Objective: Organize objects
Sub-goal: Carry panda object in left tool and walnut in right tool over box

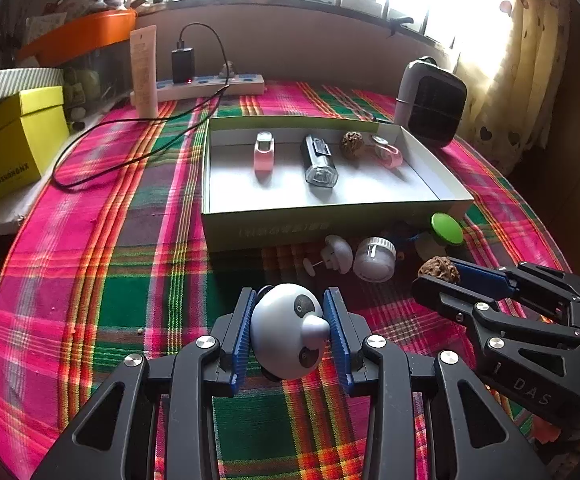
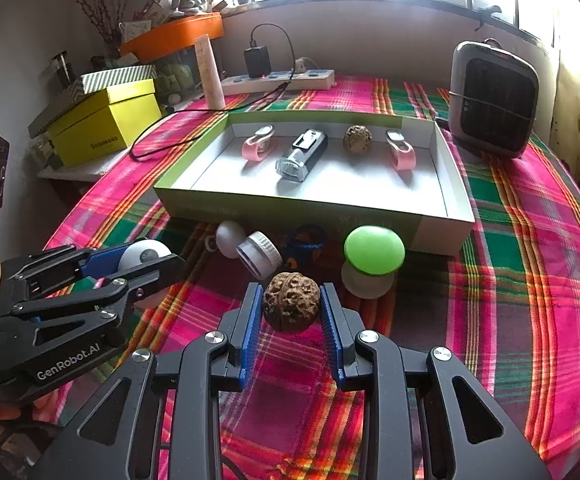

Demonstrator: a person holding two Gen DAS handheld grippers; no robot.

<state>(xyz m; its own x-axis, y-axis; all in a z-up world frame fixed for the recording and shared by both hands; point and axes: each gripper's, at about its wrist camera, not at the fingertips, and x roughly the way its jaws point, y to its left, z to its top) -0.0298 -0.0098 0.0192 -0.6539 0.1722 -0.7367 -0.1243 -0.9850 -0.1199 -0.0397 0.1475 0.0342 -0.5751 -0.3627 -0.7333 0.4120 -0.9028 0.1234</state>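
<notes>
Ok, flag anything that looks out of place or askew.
Nothing damaged or spilled. Loose items still lie outside the tray: a green-capped mushroom, a white mushroom tipped over, and a white cap on its side.

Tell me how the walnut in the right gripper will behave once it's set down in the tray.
The walnut is near-round, so it will probably roll a little on the tray's smooth floor. Its rough, ridged shell likely grips the right gripper's ribbed pads well. It looks hard, so it's unlikely to crush.
</notes>
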